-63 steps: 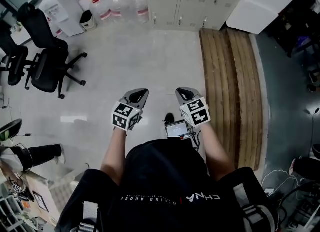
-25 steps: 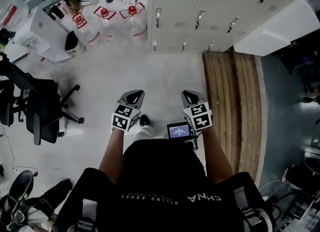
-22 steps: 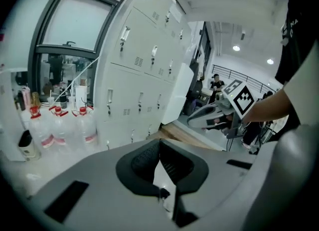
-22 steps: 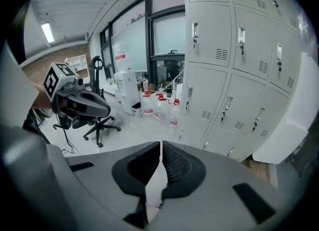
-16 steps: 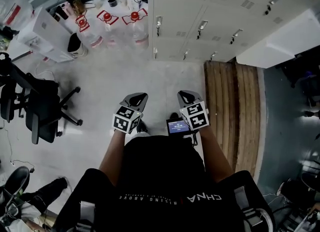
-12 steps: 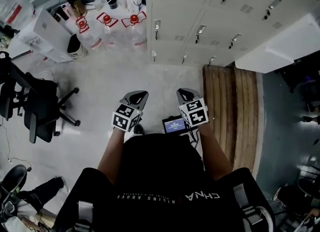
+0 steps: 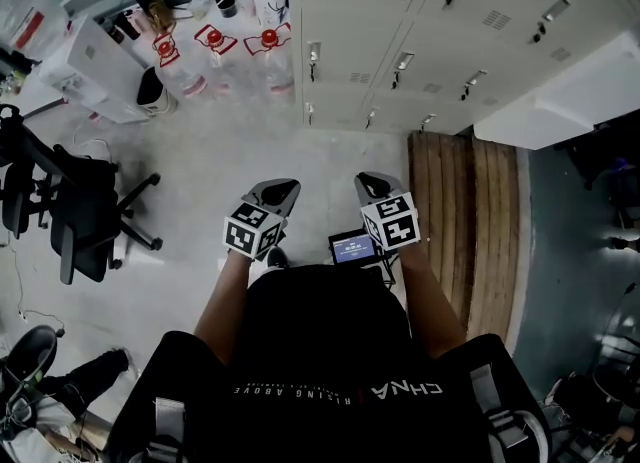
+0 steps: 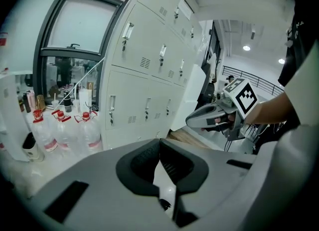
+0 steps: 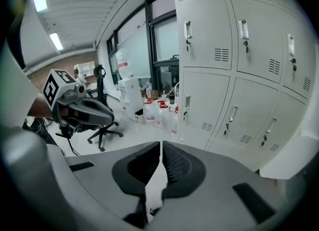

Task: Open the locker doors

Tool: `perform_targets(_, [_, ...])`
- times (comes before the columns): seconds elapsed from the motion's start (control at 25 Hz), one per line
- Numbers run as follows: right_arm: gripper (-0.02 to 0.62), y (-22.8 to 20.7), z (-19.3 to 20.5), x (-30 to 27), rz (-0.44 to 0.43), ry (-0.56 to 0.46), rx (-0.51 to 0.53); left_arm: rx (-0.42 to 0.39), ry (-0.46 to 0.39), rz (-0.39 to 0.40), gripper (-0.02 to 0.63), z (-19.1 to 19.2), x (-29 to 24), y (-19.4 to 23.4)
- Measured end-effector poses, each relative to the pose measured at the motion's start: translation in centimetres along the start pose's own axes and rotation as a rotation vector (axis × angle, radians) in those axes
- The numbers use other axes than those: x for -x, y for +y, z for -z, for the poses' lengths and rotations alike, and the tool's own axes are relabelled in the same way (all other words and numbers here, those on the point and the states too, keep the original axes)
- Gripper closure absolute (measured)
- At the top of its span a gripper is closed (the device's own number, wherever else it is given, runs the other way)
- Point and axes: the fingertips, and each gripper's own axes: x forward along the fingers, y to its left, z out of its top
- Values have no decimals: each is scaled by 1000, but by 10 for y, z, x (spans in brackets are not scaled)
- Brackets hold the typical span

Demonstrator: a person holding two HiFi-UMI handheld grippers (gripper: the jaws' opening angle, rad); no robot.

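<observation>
The person is standing on the floor [image 7: 330, 151] facing the lockers [image 7: 400, 11], which are filling the top right of the head view. All doors in view are shut, and the nearest handle [image 7: 314, 54] is well apart from both tools. Left tongs [image 7: 278, 189] & right tongs [image 7: 372, 187] are hanging side by side in front of the body. Each has its jaws pressed together w/ nothing between them, so both are empty. No door is opened yet; approach is prob. the step in hand.

Risks from here:
- The tongs are closed, so arriving at a handle w/o opening first would just be bumping the door.
- The handles are looking slim & upright, so a shallow or off-centre pinch is likely slipping off on the pull.
- Whether the doors are locked can't be told.
- Bottles [image 7: 265, 51] are standing just beside the lockers' left end, where a swinging door or an elbow could be knocking them over.
- Boards [image 7: 465, 221] are lying on the floor at right, running up to the lockers' base, which makes a trip point.
- A white slab [image 7: 560, 91] is leaning across the right-hand doors & may be blocking them.
</observation>
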Motion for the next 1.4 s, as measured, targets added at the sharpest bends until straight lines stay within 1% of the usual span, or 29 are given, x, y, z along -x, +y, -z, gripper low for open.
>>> perform_targets(0.24, [557, -15, -3, -2, -17, -5, 0, -8, 31, 5, 586, -4, -16, -4])
perform_targets(0.44, [557, -33, 1, -4, -47, 1, 18, 2, 54, -9, 586, -7, -37, -4])
perform_targets(0.6, [557, -43, 4, -20, -101, 8, 49, 52, 56, -22, 586, -8, -61, 3])
perform_targets(0.68, [557, -46, 7, -33, -127, 21, 65, 55, 62, -39, 588, -6, -73, 9])
perform_targets(0.76, [557, -49, 11, -46, -145, 37, 70, 48, 83, -41, 586, 3, -83, 17])
perform_targets(0.88, [557, -57, 14, -72, -160, 50, 77, 38, 116, -36, 586, 16, -106, 40])
perform_targets(0.96, [557, -64, 21, -93, -154, 57, 67, 45, 129, -14, 586, 25, -122, 57])
perform_targets(1.04, [557, -73, 29, -122, -143, 54, 48, 42, 129, 13, 587, 33, -143, 81])
perform_targets(1.12, [557, -85, 41, -157, -130, 52, 48, 16, 130, 24, 587, 45, -170, 111])
perform_targets(1.2, [557, -92, 59, -192, -125, 62, 59, 6, 141, 36, 586, 67, -194, 136])
perform_targets(1.28, [557, -94, 78, -227, -125, 73, 74, 18, 142, 46, 588, 92, -216, 162])
perform_targets(1.4, [557, -107, 110, -284, -112, 74, 102, 8, 131, 36, 588, 130, -259, 200])
